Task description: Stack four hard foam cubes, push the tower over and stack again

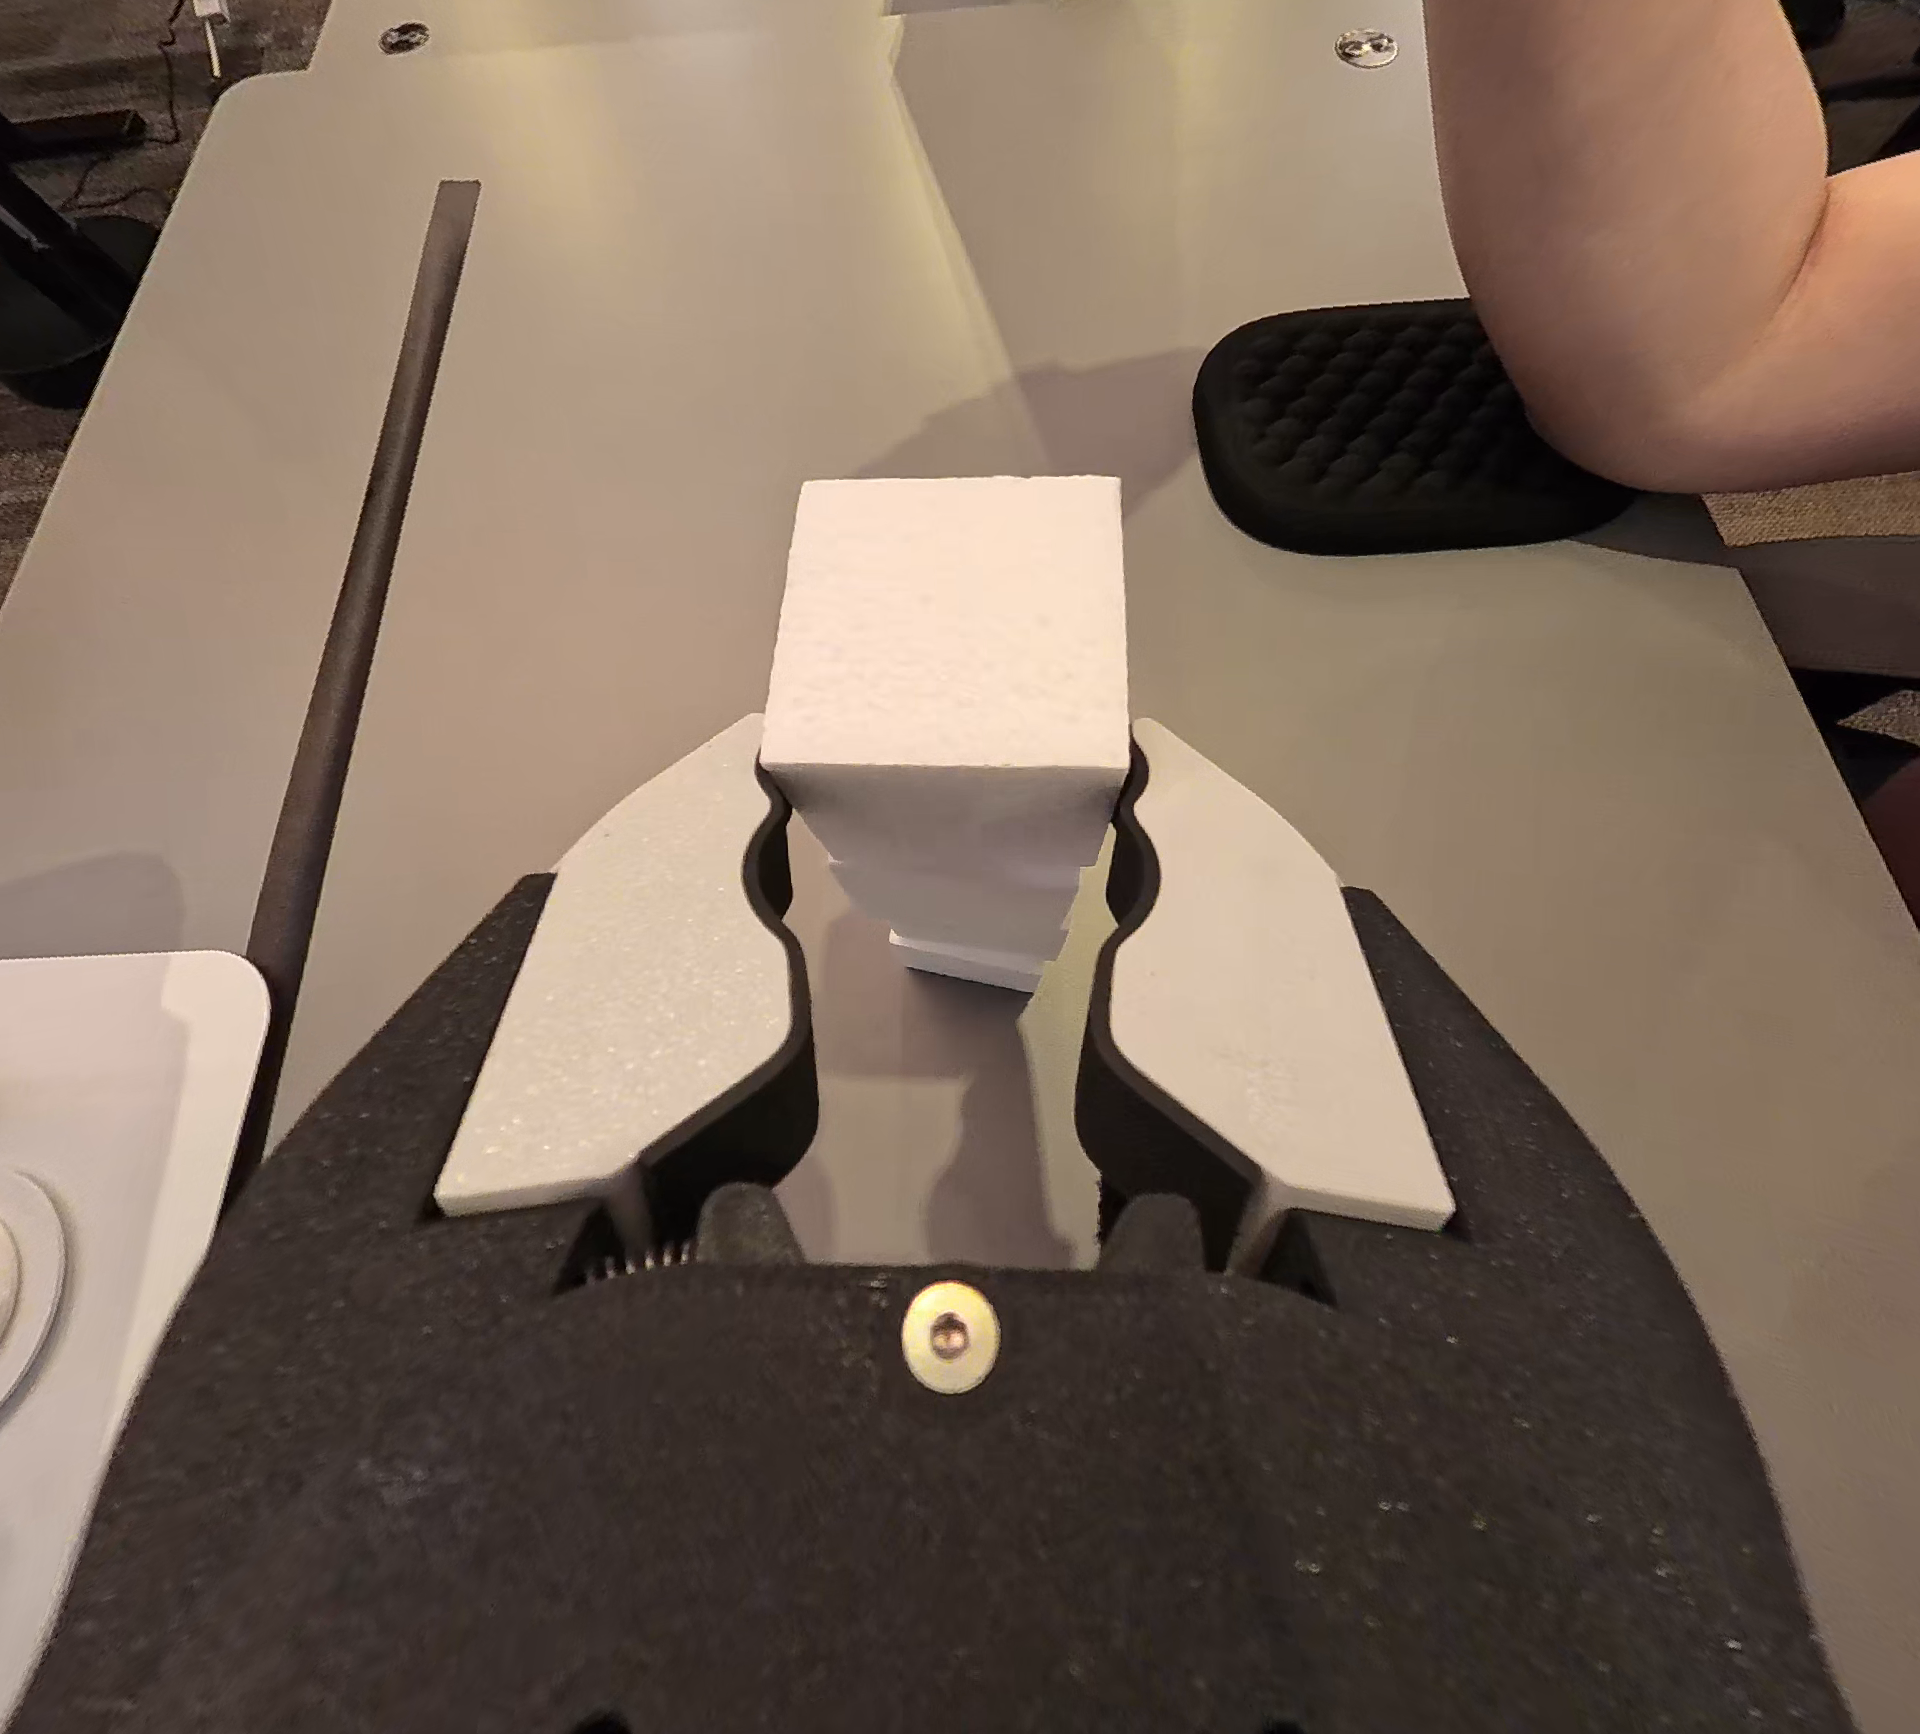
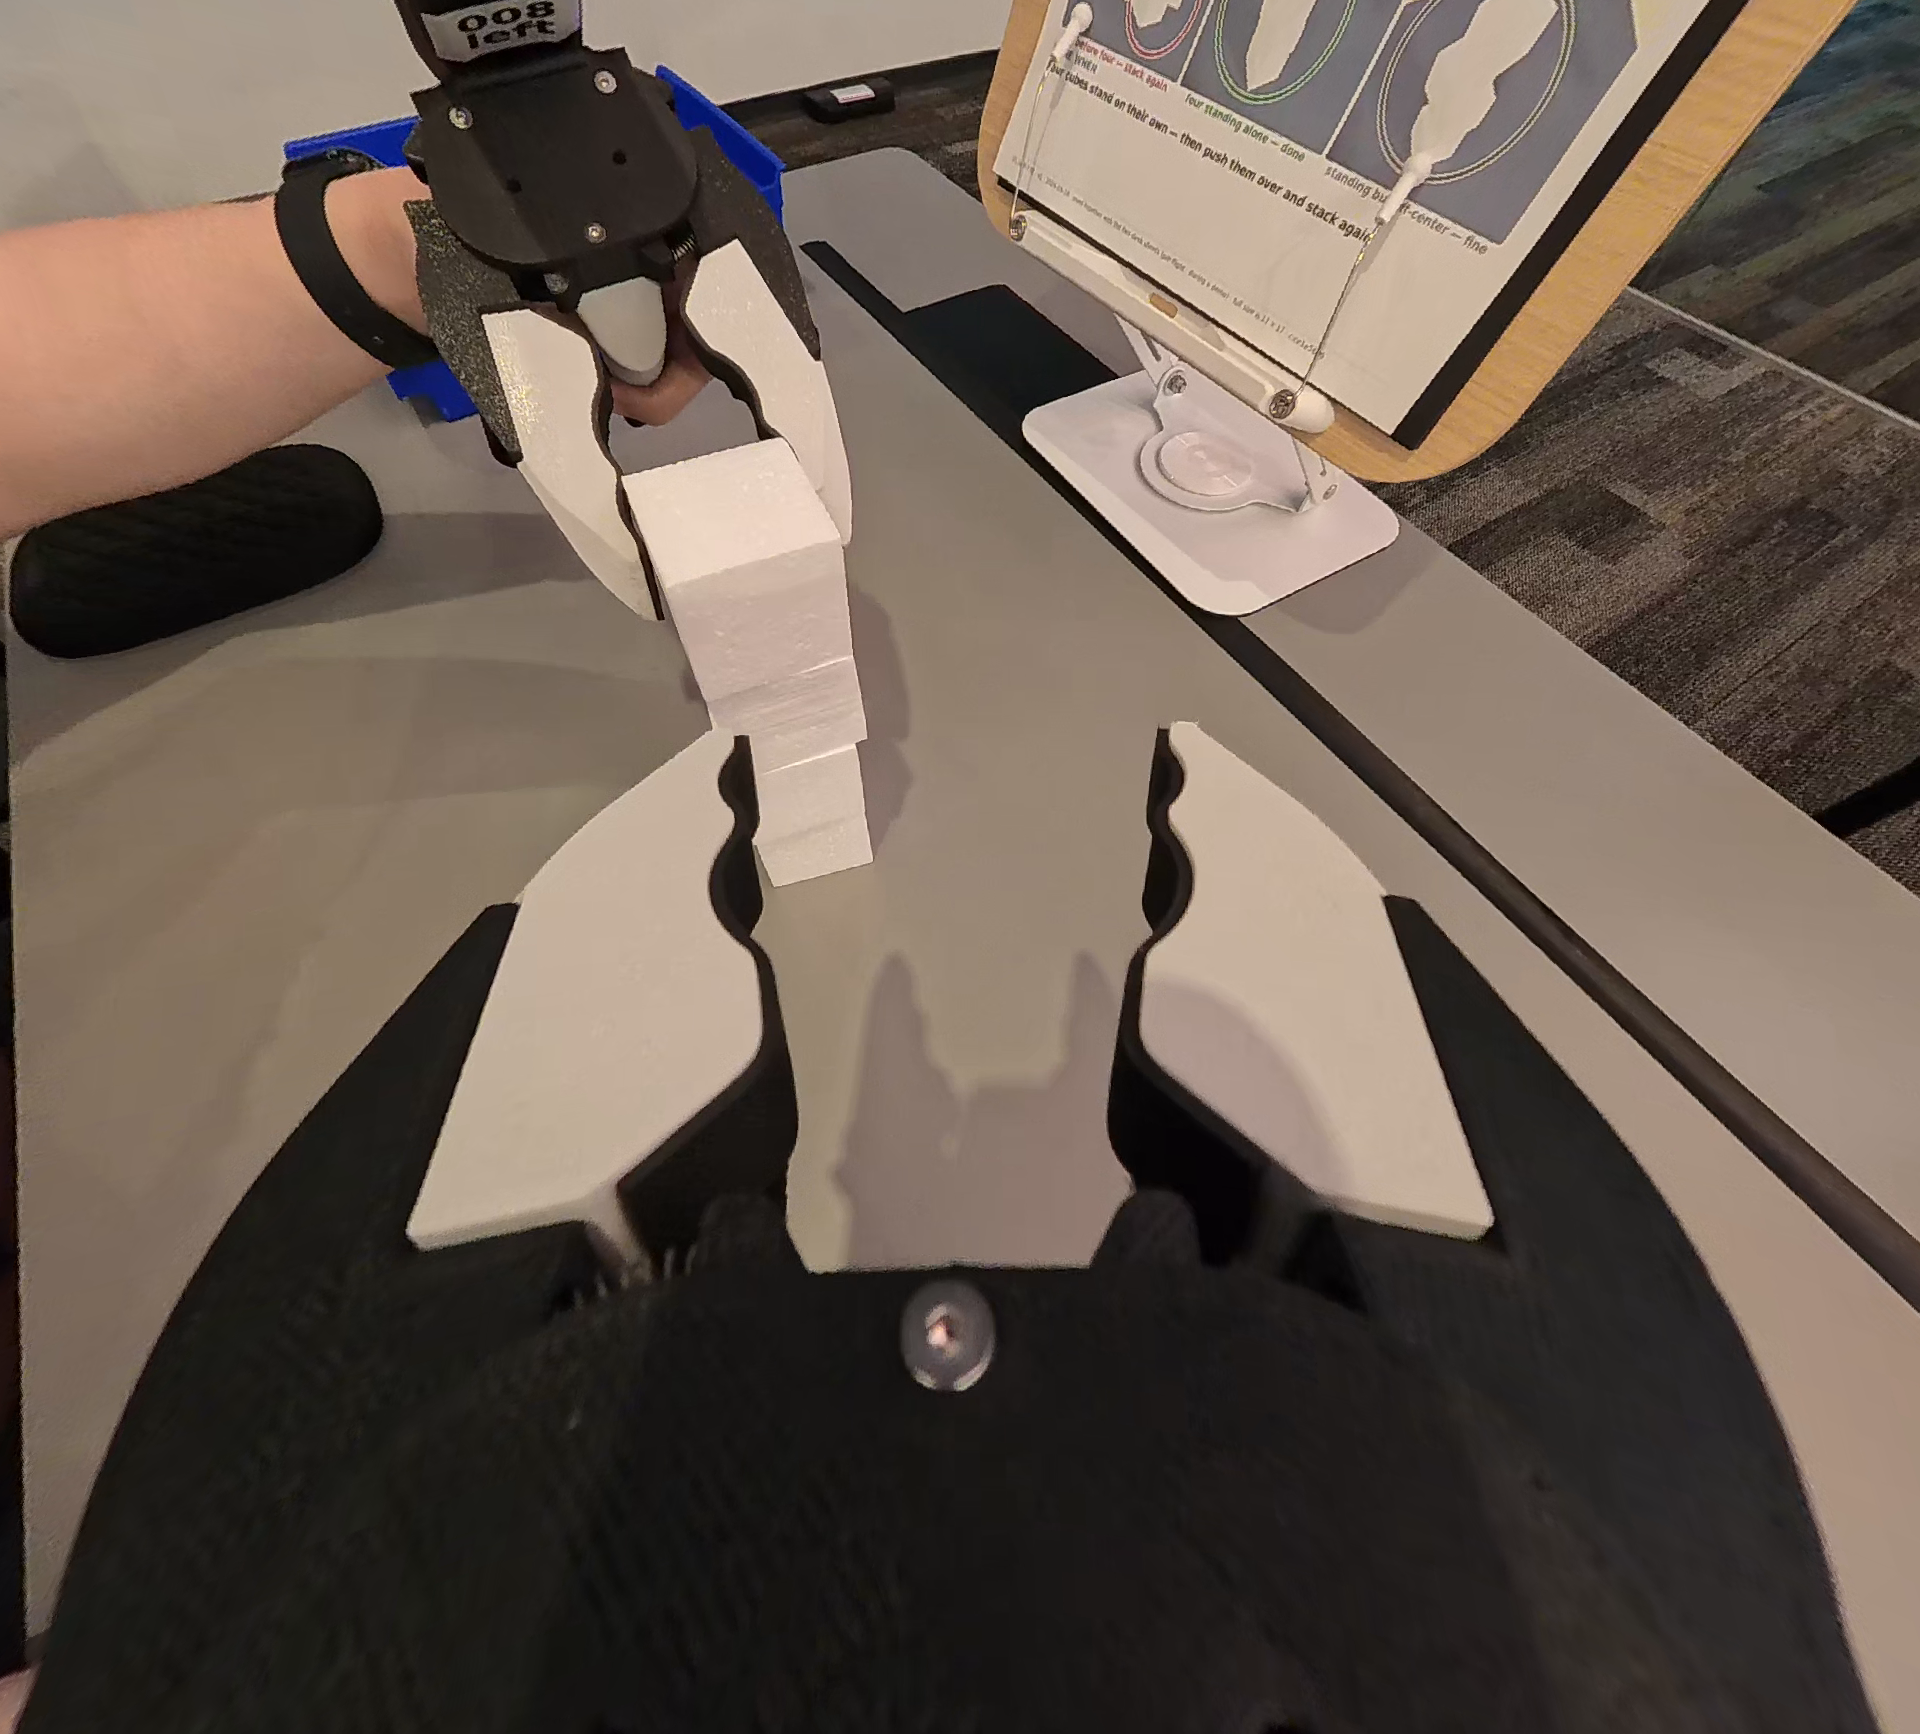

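A tower of several white foam cubes (image 2: 805,749) stands on the grey table (image 2: 312,853), slightly staggered. My left gripper (image 1: 948,775) comes down from above, and its two fingers press the sides of the top cube (image 1: 951,624), so it is shut on that cube. The right wrist view shows the left gripper (image 2: 743,567) clasping the top cube (image 2: 727,531), which rests on the tower. My right gripper (image 2: 956,744) is open and empty, low over the table just right of the tower. Its left fingertip (image 2: 740,770) is close to the lower cubes.
A person's arm (image 1: 1662,230) rests on a black wrist pad (image 1: 1392,427) to the right. A white stand (image 2: 1205,489) holds an instruction board (image 2: 1351,74) at the table's far side. A blue bin (image 2: 738,126) is behind the left gripper. A dark slot (image 1: 364,541) runs along the table. Left tips to right tips: about 15 cm. The dark slot (image 1: 364,541) sits 30 cm or so from the ends of my right fingers.
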Available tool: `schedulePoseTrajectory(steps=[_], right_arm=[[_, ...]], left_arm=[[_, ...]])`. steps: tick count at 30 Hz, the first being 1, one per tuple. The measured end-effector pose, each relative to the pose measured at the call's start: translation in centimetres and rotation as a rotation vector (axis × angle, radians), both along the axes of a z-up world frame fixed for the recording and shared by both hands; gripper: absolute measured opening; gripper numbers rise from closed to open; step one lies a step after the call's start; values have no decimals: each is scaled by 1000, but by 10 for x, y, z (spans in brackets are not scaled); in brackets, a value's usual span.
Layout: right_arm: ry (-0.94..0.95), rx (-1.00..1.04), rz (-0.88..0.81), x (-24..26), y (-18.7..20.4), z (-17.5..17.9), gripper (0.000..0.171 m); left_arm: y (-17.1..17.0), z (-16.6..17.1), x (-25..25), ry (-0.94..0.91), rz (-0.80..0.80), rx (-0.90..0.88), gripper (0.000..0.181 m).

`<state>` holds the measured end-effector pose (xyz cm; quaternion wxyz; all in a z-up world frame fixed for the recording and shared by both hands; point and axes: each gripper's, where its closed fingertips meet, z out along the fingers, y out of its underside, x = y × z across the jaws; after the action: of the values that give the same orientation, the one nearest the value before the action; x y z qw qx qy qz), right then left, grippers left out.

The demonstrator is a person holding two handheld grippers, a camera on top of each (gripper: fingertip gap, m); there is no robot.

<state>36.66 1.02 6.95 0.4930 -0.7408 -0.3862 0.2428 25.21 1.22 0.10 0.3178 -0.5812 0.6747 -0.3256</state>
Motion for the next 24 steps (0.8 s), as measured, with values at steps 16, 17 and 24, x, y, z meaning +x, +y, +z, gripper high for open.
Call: schedulePoseTrajectory(steps=[16,17,24], right_arm=[[-80,-75,-73,1,19,-24,65],[-113,-76,-72,2,22,-31,61],[-271,-273,38,-2,22,-88,1]], left_arm=[[-16,76,-46,-357,148,51,83],[-15,86,-57,-401,192,71,80],[-1,104,-145,-510,462,143,64]])
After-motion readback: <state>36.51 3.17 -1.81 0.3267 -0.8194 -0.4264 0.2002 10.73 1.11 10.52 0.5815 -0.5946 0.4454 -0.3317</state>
